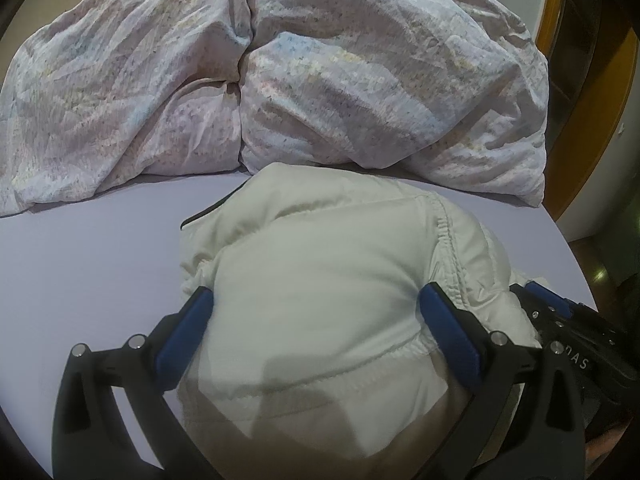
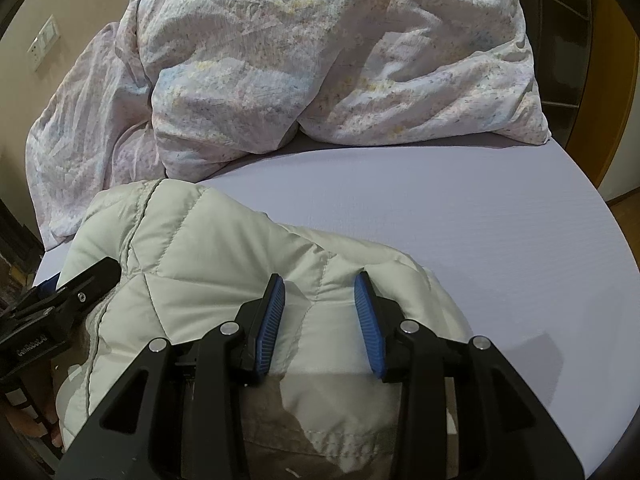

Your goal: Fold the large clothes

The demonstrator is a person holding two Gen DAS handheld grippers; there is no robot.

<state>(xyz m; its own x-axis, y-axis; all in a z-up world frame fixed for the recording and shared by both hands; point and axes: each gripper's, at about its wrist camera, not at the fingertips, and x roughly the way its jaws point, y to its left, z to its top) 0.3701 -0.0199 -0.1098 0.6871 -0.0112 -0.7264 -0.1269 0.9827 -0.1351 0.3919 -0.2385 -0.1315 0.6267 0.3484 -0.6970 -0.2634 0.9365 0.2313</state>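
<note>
A white quilted puffer jacket [image 1: 320,280] lies bunched on the lavender bed sheet [image 1: 100,260]. My left gripper [image 1: 316,304] is wide open, its blue pads either side of the jacket's near hem. My right gripper [image 2: 319,286] is open, its pads standing over a fold of the same jacket [image 2: 208,256] near its right edge. The right gripper's black body shows at the right in the left wrist view [image 1: 568,328]; the left gripper's body shows at the left in the right wrist view [image 2: 60,312].
A crumpled floral duvet [image 1: 280,72] is heaped across the far side of the bed, also in the right wrist view [image 2: 320,60]. Bare sheet [image 2: 480,240] lies right of the jacket. A wooden door frame [image 1: 580,100] stands beyond the bed's right edge.
</note>
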